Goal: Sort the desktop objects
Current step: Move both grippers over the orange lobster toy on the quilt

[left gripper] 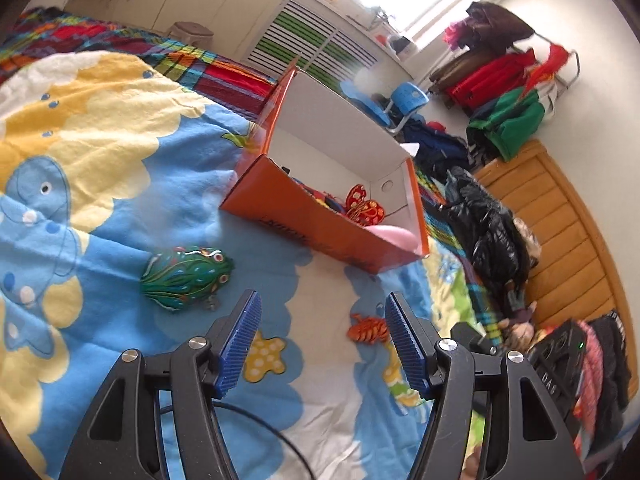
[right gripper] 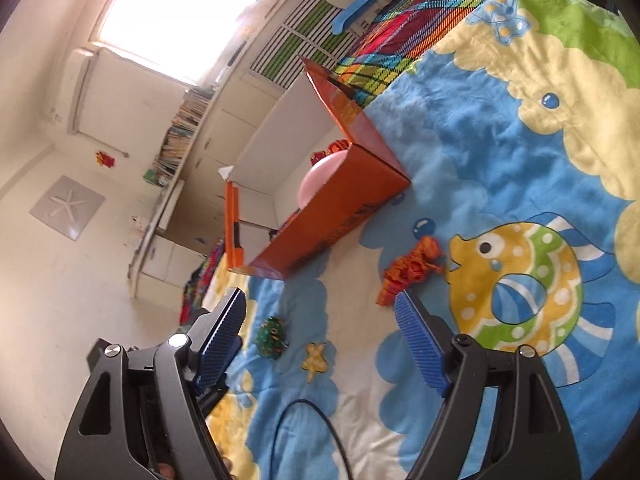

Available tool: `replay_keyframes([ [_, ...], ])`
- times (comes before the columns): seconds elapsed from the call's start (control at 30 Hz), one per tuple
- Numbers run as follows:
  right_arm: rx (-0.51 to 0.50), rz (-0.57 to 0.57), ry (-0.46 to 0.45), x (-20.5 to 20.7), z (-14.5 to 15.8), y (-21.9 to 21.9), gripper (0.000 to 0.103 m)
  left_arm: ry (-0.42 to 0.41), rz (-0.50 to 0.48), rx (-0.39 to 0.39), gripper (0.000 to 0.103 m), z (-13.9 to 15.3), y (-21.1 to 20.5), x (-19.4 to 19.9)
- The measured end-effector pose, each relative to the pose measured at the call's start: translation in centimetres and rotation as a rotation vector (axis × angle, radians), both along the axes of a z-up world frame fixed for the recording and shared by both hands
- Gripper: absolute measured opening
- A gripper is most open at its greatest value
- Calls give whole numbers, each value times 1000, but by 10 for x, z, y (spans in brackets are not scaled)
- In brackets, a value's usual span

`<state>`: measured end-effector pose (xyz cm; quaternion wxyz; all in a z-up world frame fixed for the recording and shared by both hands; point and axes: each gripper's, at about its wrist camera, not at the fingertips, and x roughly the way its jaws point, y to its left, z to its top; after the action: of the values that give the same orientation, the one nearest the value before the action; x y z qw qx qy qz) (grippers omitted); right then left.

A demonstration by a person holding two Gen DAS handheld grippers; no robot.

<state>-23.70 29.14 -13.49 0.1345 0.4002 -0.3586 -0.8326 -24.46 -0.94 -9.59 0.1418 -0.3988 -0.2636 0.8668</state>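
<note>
A bed carries everything, spread with a blue, yellow and white cartoon sea-creature quilt (left gripper: 120,152) over a bright plaid blanket (left gripper: 200,64). Directly on the quilt stand an open orange cardboard box (left gripper: 320,220), a green tin frog (left gripper: 186,278) near its front, and a small orange lobster toy (right gripper: 412,270) beside a printed fish. A thin black cable (right gripper: 316,432) loops across the near edge

Daylight is being poured in through the window (right gripper: 172,12), which is being blown out white. Edges are being bent and darkened by the fisheye.
</note>
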Motion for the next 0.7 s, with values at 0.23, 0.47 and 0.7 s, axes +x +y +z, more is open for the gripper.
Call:
replay_keyframes([
  [0.23, 511, 186, 122, -9, 16, 1, 65, 140, -247, -397, 63, 15, 33, -4],
  [0.47, 699, 665, 265, -31, 15, -10, 65, 203, -457, -388, 63, 6, 84, -43],
  [0.7, 851, 951, 333, -39, -4, -35, 65, 166, -565, -484, 63, -31, 112, -50],
])
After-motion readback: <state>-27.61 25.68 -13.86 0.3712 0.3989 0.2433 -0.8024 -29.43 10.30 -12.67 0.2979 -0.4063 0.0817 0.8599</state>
